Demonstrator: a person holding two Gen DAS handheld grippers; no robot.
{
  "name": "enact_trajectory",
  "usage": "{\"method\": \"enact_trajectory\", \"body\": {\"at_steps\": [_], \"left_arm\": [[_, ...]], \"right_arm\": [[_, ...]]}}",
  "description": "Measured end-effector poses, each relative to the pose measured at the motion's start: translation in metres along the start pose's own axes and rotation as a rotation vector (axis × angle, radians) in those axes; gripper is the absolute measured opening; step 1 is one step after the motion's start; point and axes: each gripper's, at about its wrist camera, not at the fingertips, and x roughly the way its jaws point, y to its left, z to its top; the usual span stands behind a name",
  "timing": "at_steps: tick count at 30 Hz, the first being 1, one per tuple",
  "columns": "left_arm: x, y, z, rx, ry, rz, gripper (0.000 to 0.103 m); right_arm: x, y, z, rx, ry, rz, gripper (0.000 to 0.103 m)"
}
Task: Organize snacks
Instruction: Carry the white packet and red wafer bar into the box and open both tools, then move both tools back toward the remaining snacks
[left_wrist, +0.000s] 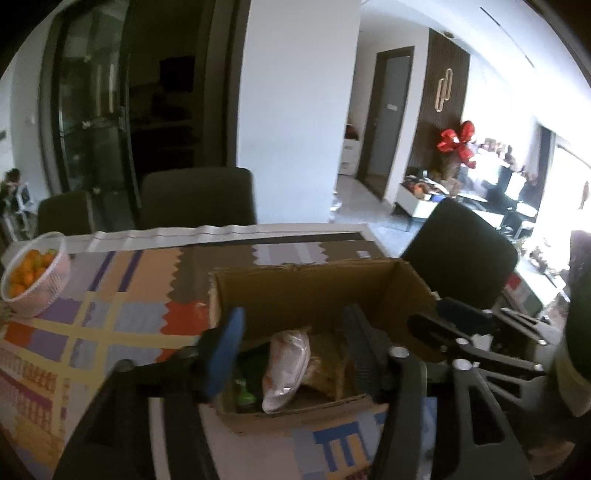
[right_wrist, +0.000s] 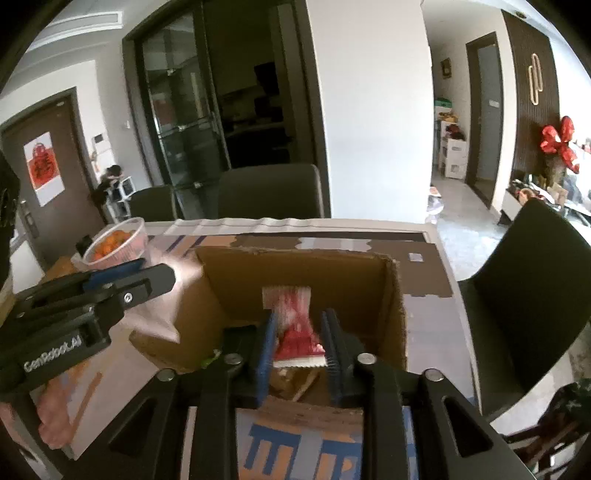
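Patterned cloth covers the worktop (left_wrist: 122, 317), with a bowl of oranges (left_wrist: 35, 275) far left and an open cardboard box (left_wrist: 317, 291) in the middle. Left gripper (left_wrist: 291, 350) hangs over the box, jaws partly open and empty; below lies a pale packet (left_wrist: 288, 369), light and crinkly by its look, long axis running near to far. Right gripper (right_wrist: 297, 349) stands over the box too, jaws slightly apart around a red-and-white packet (right_wrist: 295, 332); whether the pads press it I cannot tell. It stands upright, soft and slippery; pinching its flat sealed edge seems best.
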Motion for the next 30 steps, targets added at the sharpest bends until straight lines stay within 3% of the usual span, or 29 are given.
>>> {"method": "enact_trajectory", "body": {"at_steps": [10,19,30], "left_arm": [[-0.043,-0.017,-0.025,0.027,-0.028,-0.014,0.059],[-0.066,-0.030,-0.063,-0.006,0.036,-0.051,0.060],[-0.067,-0.040,-0.111,-0.033,0.132,-0.073,0.061]], "right_arm": [[-0.043,0.007,-0.023,-0.021,-0.055,-0.007,0.041],[-0.084,0.012,-0.052,-0.043,-0.093,-0.025,0.041],[-0.094,0.007,-0.097,-0.008,-0.025,-0.014,0.041]]}}
